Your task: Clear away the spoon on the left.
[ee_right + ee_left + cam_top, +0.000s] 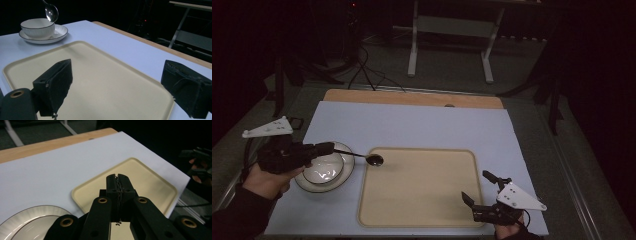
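- Two jaws of the right gripper (pixel 477 188) are standing spread and empty at lower right, over the tray (pixel 422 215) corner.
- Mid-left, the left gripper (pixel 331 147) is pinching the spoon (pixel 374 159) handle; the bowl end is hanging over the tray's upper-left edge.
- Thin grip: the spoon could twist loose, or clip the bowl (pixel 323 167) on its saucer (pixel 307 183).

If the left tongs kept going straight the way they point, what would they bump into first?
Probably the tray. The left tongs, shut on a spoon, point across its near corner; they seem raised above it, so they might pass over.
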